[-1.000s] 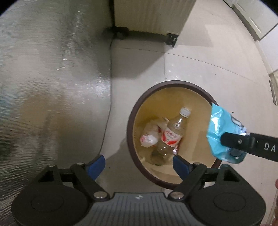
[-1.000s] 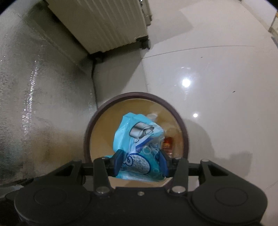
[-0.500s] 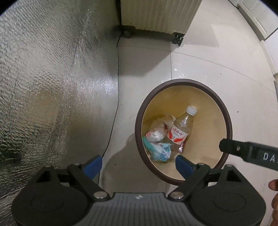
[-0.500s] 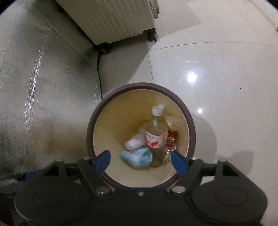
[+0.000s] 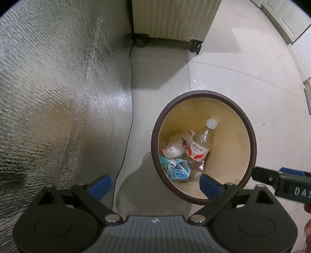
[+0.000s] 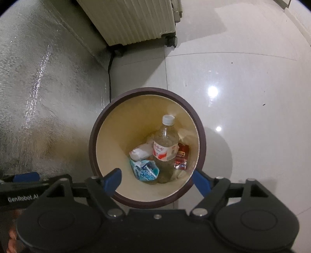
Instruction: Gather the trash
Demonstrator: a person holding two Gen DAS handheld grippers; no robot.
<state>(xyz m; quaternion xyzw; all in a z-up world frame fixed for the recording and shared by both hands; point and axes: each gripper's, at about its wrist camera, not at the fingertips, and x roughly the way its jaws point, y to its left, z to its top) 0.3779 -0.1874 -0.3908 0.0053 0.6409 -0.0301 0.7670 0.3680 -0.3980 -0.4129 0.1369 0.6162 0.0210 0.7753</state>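
Observation:
A round bin with a dark brown rim (image 5: pixel 204 92) (image 6: pixel 147 90) stands on the tiled floor below both grippers. In it lie a crumpled blue wrapper (image 5: pixel 176 168) (image 6: pixel 144 170), a clear bottle with a red label (image 5: pixel 200 144) (image 6: pixel 165 144), white crumpled paper (image 5: pixel 173 148) (image 6: pixel 140 151) and a red sachet (image 6: pixel 180 155). My right gripper (image 6: pixel 156 182) hovers over the bin's near rim, its jaws opening with nothing between them. My left gripper (image 5: pixel 155 184) hangs just left of the bin, jaws also opening and empty.
A ribbed cream case on castors (image 5: pixel 171 17) (image 6: pixel 132 19) stands beyond the bin. A silver textured sheet (image 5: pixel 48 87) (image 6: pixel 29 87) covers the left side, with a black cable (image 5: pixel 130 116) along its edge. Glossy tiles (image 6: pixel 243 97) stretch to the right.
The right gripper's jaws have spread and let go of the blue wrapper, which has dropped into the bin beside the bottle. The left gripper's jaws have widened a little.

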